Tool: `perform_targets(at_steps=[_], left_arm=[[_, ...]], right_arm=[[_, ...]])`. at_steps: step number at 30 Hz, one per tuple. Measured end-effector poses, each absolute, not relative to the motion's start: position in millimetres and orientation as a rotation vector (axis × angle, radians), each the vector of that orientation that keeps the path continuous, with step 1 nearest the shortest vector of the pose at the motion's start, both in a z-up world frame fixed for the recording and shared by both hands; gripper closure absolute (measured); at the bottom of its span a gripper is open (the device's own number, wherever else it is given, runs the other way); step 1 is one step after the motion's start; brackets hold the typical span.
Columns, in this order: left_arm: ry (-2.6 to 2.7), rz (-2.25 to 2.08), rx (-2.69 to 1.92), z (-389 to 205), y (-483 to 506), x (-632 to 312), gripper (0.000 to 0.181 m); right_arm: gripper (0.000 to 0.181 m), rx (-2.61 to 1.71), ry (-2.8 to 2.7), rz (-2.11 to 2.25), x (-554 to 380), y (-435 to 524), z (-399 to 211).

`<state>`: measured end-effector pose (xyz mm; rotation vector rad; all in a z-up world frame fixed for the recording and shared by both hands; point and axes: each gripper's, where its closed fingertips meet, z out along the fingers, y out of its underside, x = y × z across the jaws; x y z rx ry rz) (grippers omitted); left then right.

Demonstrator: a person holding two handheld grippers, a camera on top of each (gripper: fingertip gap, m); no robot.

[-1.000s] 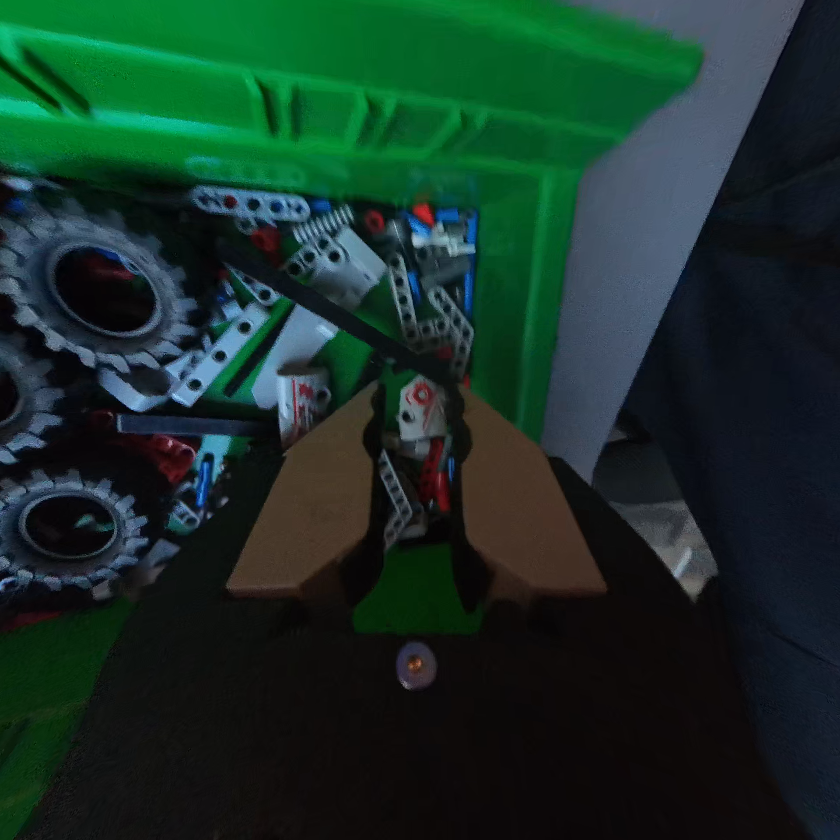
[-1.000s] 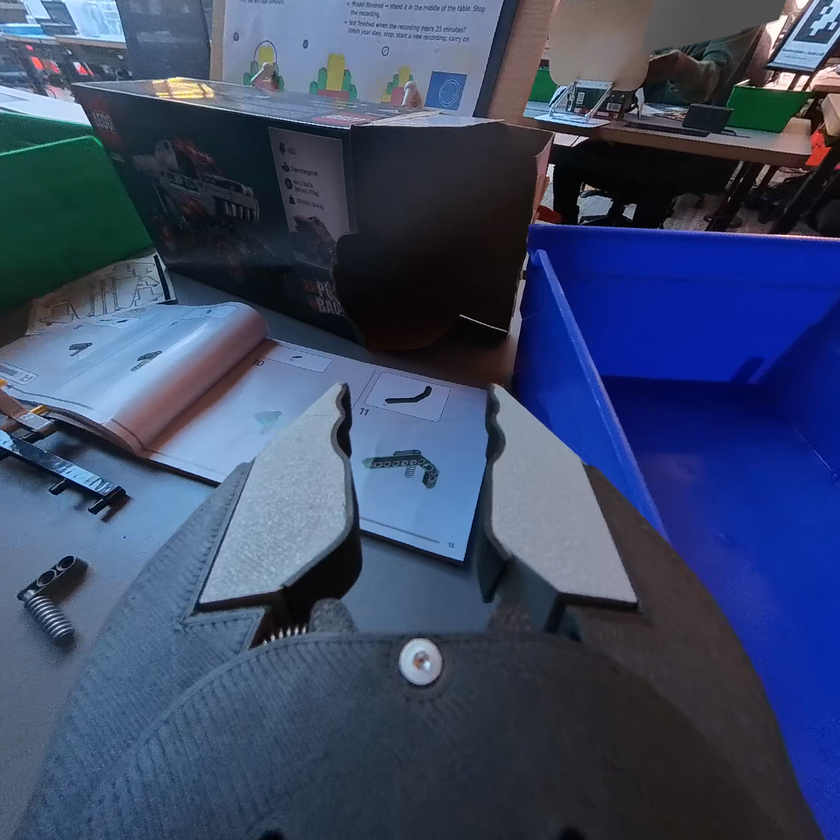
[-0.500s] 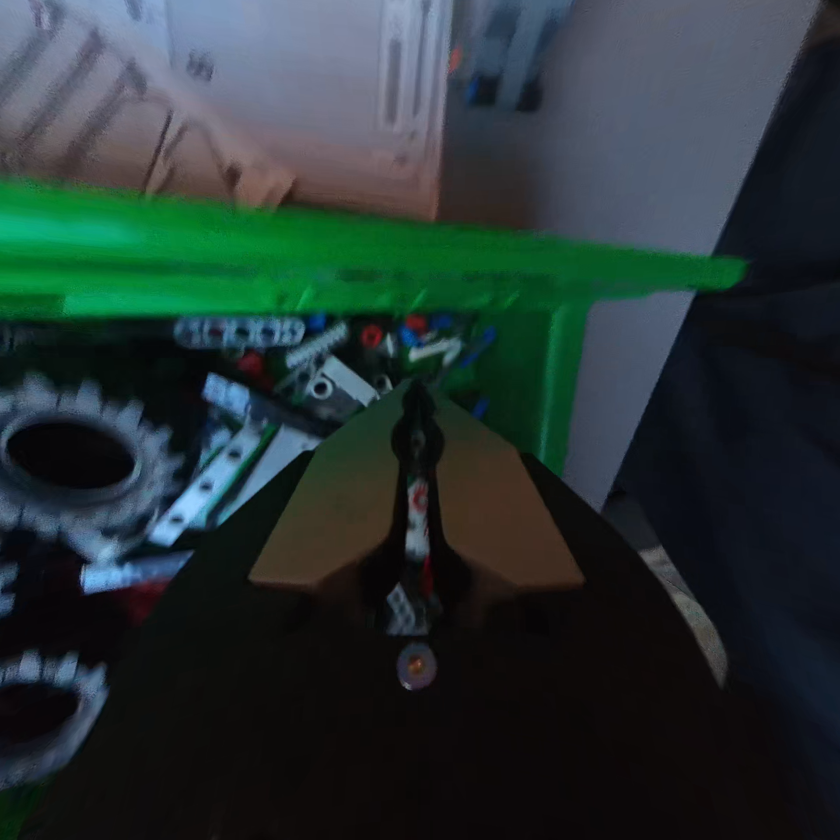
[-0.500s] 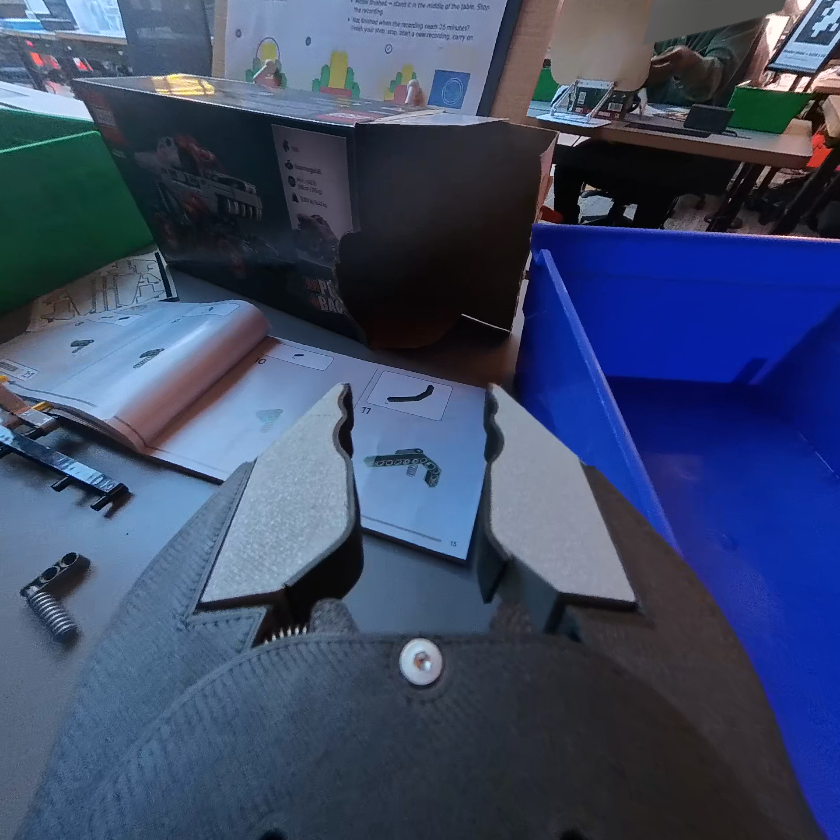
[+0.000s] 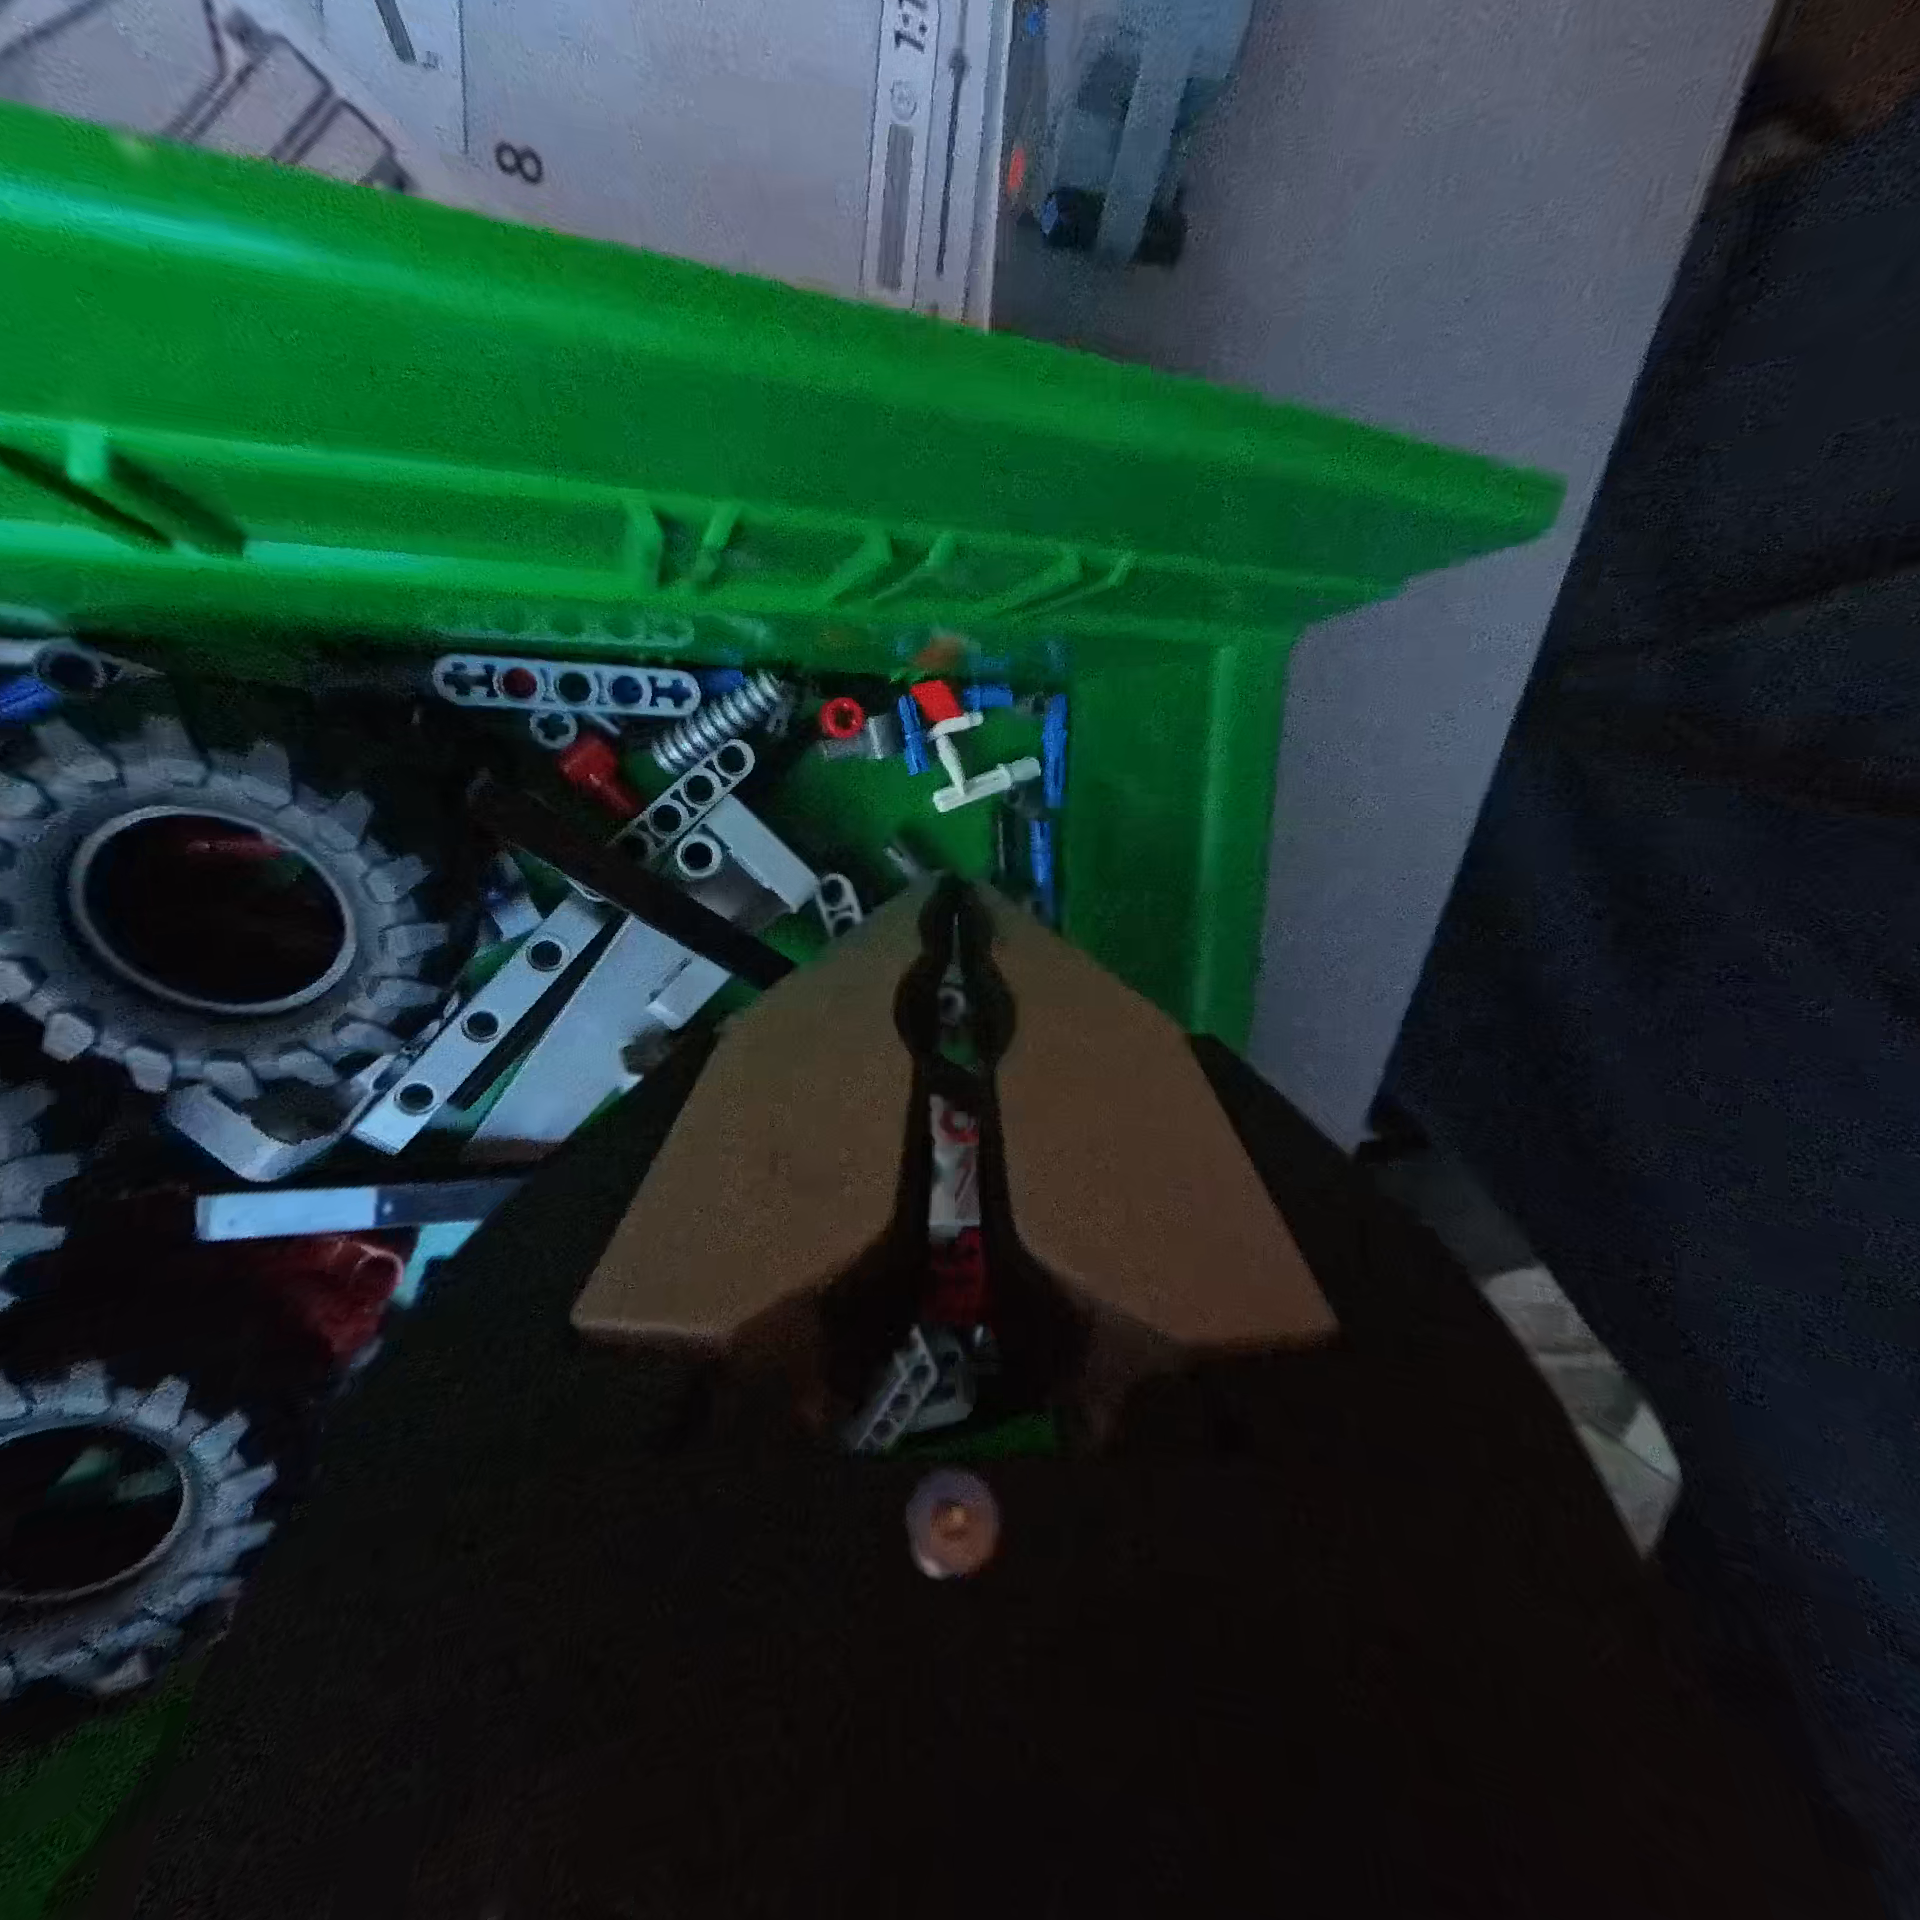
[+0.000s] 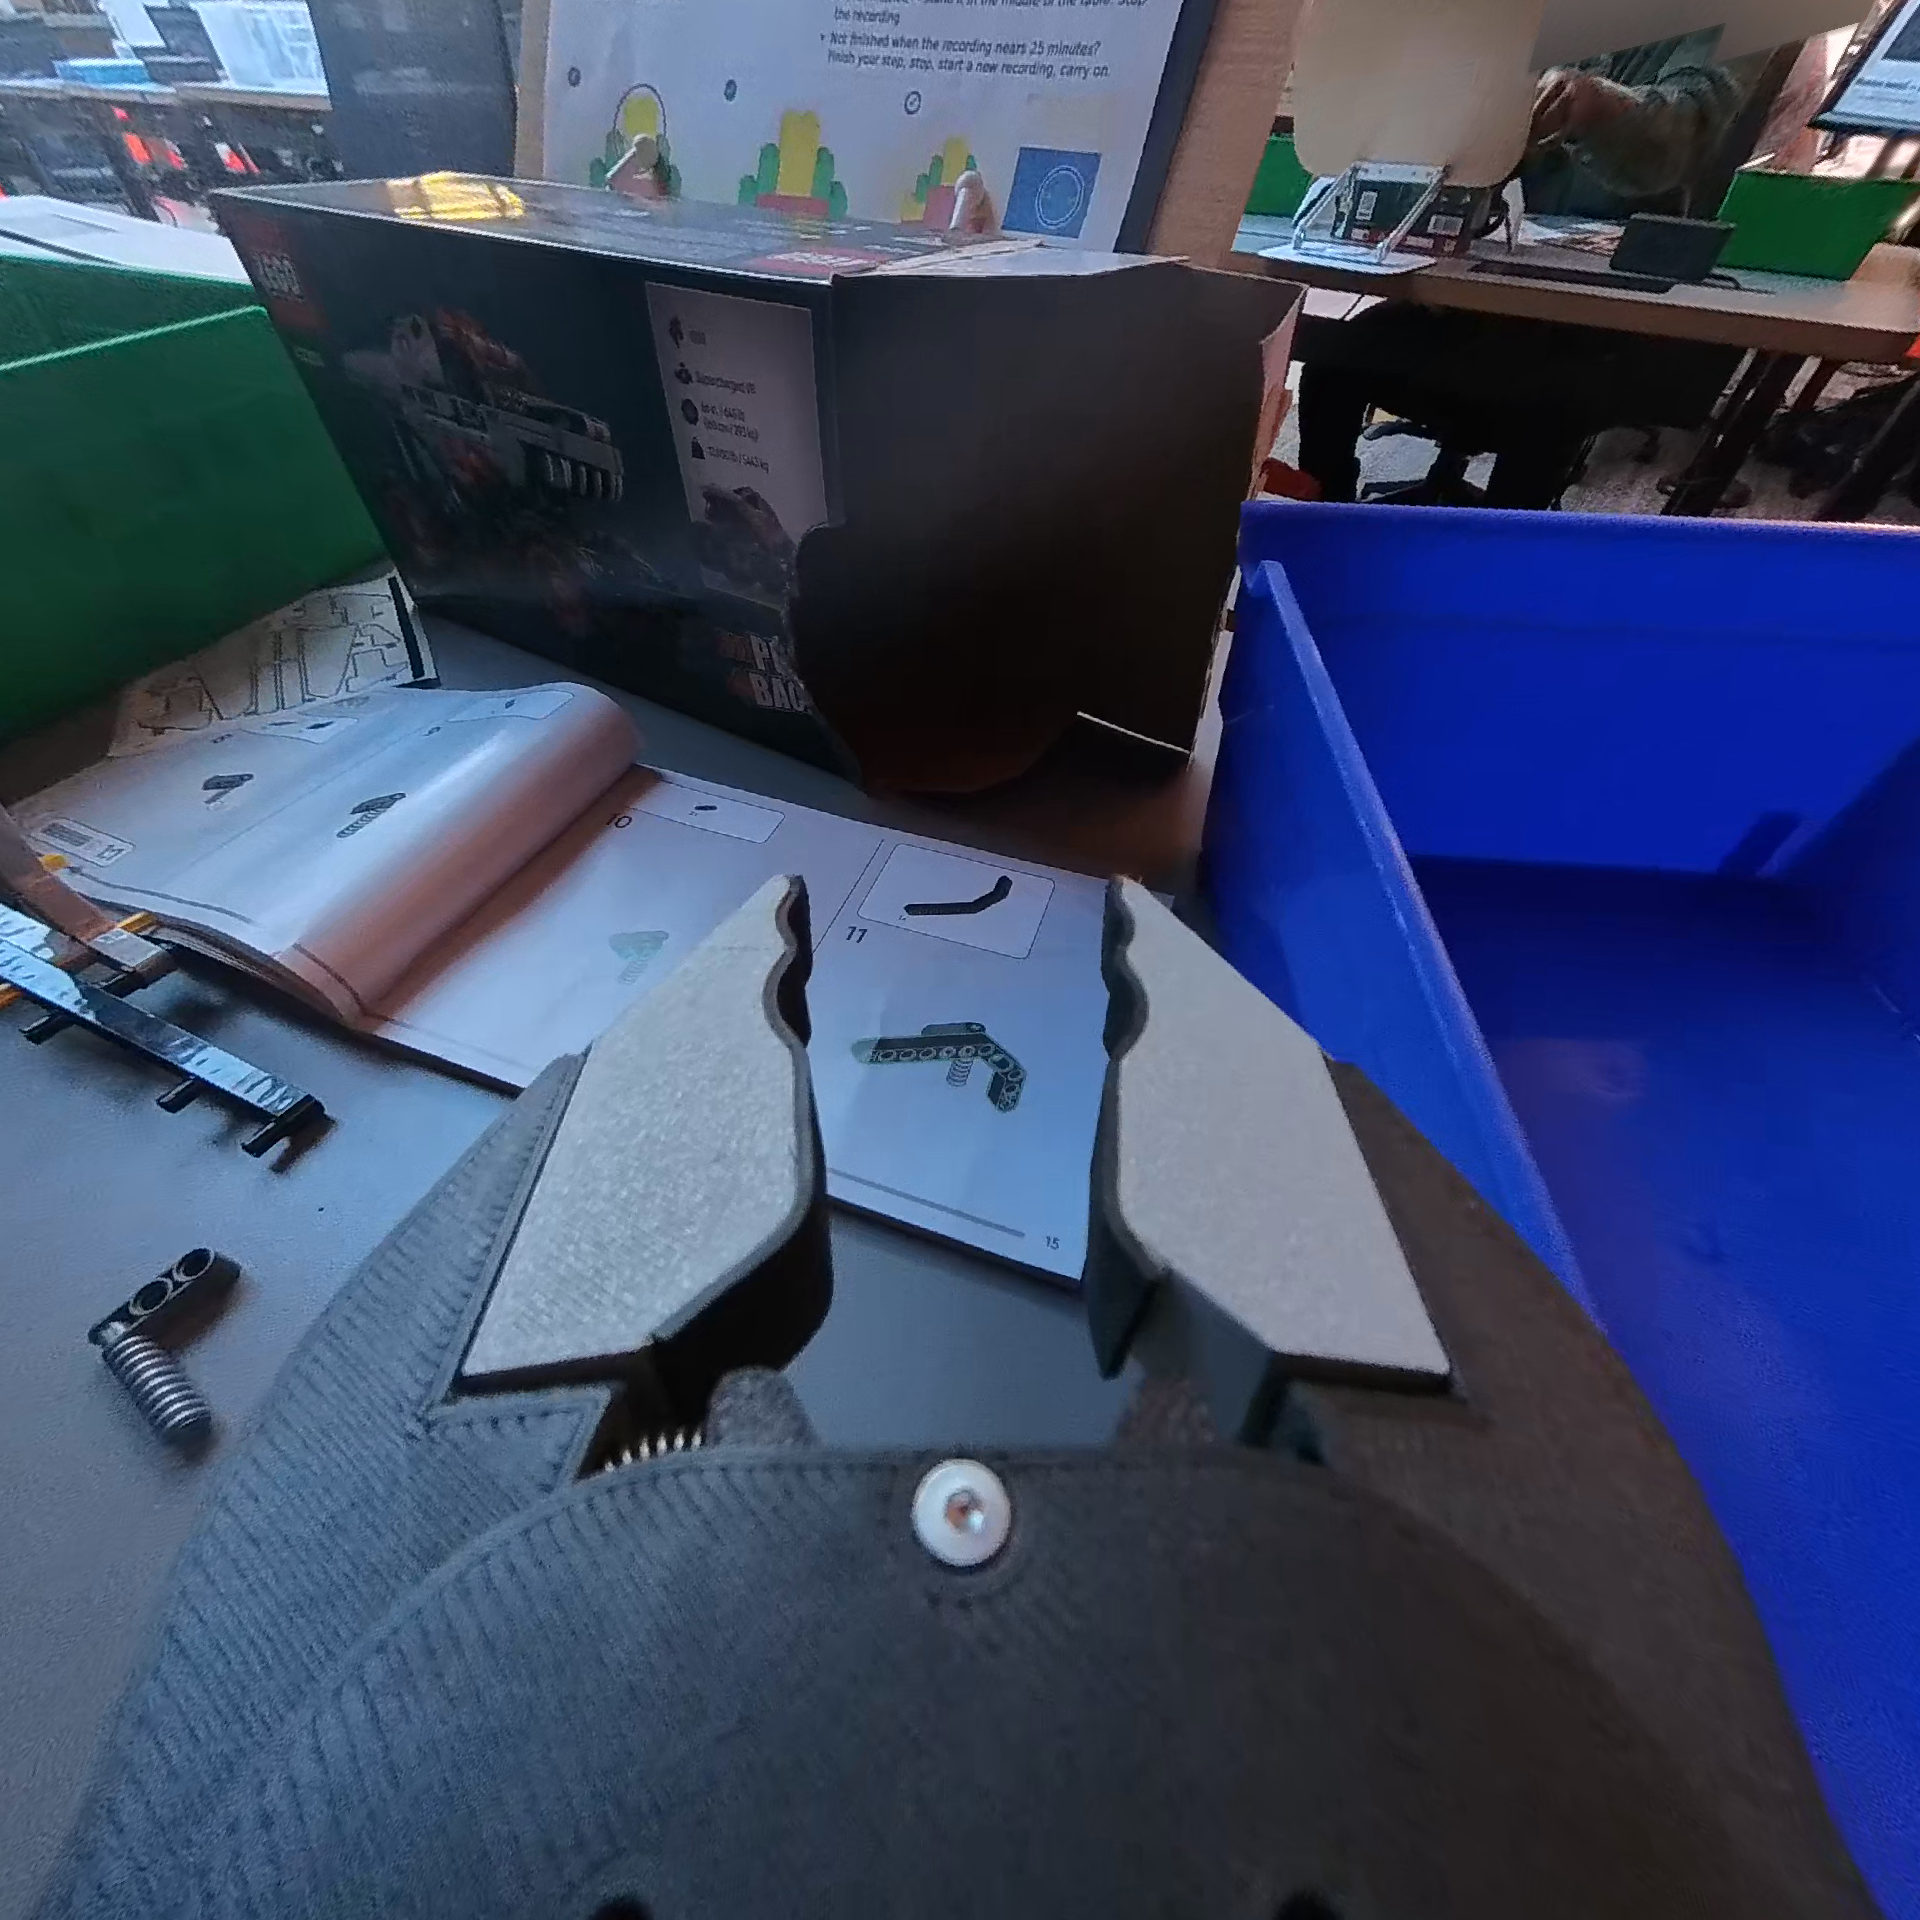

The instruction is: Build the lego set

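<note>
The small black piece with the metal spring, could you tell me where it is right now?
In the right wrist view, the black piece with the spring lies on the dark table at lower left, left of the right gripper and below the long black beam.

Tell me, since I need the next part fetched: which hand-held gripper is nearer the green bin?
Left. The left hand-held gripper is inside the green bin; the right hand-held gripper hovers over the instruction booklet, well aside.

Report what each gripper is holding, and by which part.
The left gripper is shut over the green bin; a dark strip shows between its fingertips, but whether it is gripped cannot be told. The right gripper is open and holds nothing.
</note>
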<state>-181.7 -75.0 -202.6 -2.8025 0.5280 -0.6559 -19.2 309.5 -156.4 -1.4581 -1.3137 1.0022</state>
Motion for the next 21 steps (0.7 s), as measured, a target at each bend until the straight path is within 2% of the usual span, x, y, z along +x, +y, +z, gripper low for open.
perform_targets(at_steps=[5,16,21], left_arm=[[0.619,-0.494,-2.914,-224,-82,-192,0.181],[0.634,-0.557,-2.872,-213,-91,-190,0.181],[0.558,-0.513,-2.859,-213,-86,-193,0.166]], right_arm=[[0.127,-1.459,-1.316,1.006,-19,309,-157],[0.128,-1.459,-1.328,1.021,-20,307,-157],[0.128,-1.468,-1.331,1.034,-20,307,-158]])
